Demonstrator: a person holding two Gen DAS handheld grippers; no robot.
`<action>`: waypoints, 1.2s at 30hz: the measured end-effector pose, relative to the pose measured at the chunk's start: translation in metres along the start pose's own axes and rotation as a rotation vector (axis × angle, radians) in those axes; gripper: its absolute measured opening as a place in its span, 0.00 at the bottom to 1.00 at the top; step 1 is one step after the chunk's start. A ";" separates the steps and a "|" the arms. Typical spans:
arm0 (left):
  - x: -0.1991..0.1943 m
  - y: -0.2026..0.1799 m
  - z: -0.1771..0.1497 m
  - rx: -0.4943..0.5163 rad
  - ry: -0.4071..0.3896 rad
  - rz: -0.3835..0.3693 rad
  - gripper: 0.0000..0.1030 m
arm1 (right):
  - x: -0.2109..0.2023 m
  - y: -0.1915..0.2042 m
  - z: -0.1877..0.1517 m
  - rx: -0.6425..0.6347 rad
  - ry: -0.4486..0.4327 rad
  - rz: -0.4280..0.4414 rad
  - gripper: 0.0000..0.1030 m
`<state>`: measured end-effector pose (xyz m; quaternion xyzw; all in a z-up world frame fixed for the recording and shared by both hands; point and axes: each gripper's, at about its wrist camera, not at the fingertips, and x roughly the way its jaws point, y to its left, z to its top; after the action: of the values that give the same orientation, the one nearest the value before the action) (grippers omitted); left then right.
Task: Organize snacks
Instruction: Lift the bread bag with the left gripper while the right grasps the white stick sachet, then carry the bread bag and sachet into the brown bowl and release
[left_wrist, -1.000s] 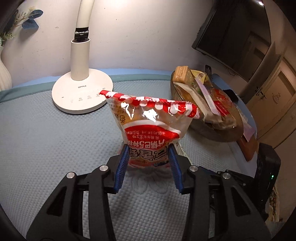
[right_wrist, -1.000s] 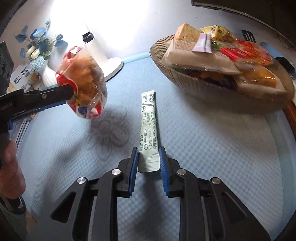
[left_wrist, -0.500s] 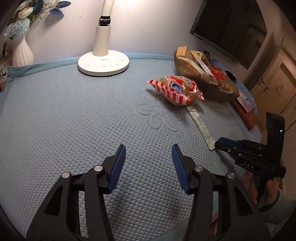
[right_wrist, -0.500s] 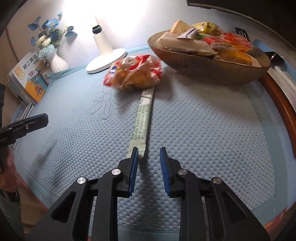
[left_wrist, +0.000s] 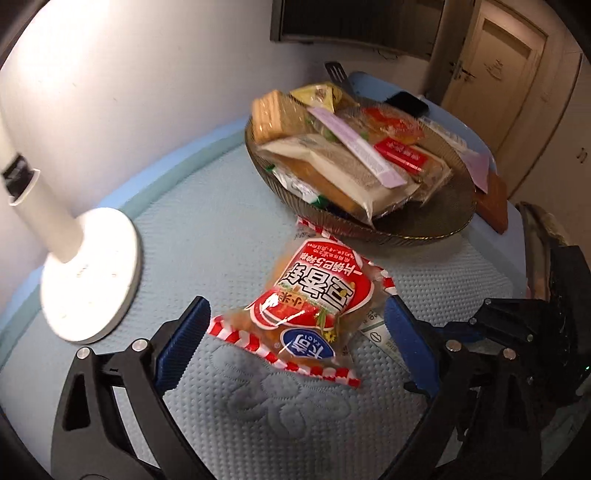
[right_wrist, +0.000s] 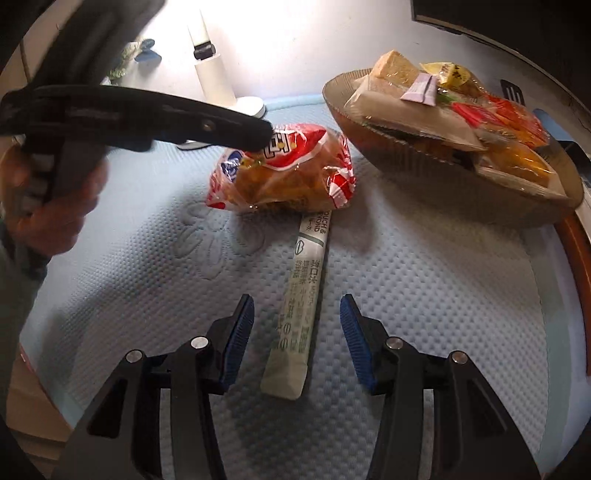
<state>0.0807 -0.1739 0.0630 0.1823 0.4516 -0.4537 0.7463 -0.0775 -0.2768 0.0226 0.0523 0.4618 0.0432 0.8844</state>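
A red-and-white snack bag (left_wrist: 310, 306) lies on the blue quilted mat (left_wrist: 221, 206). My left gripper (left_wrist: 297, 343) is open wide, one blue finger on each side of the bag, not touching it. From the right wrist view the left gripper (right_wrist: 147, 118) hovers over the same bag (right_wrist: 284, 177). A long pale green sachet (right_wrist: 299, 306) lies lengthwise on the mat, its far end under the bag. My right gripper (right_wrist: 297, 341) is open, its fingers astride the sachet's near end. A brown ribbed bowl (left_wrist: 424, 225) heaped with snack packets stands behind the bag.
A white lamp base (left_wrist: 88, 273) stands to the left near the wall. Behind the bowl (right_wrist: 424, 177) lie a black spatula (left_wrist: 336, 74) and a phone (left_wrist: 406, 103). A wooden board (left_wrist: 495, 199) sits by the table's right edge. A hand (right_wrist: 55, 206) holds the left gripper.
A second ago my left gripper held the bag aloft; the bag now lies on the mat and the left gripper stands open around it. My right gripper has opened wider over the sachet.
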 end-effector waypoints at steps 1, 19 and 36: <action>0.011 0.003 0.000 0.012 0.032 -0.035 0.92 | 0.004 0.000 0.000 -0.006 0.004 -0.008 0.47; -0.025 -0.013 -0.063 -0.069 -0.002 -0.023 0.55 | -0.027 -0.007 -0.026 -0.035 0.014 0.038 0.20; -0.090 -0.040 -0.092 -0.200 -0.126 0.072 0.55 | -0.032 0.041 -0.008 -0.181 0.028 0.022 0.18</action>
<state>-0.0164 -0.0855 0.0957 0.0942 0.4399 -0.3898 0.8036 -0.1036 -0.2403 0.0494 -0.0234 0.4679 0.0951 0.8784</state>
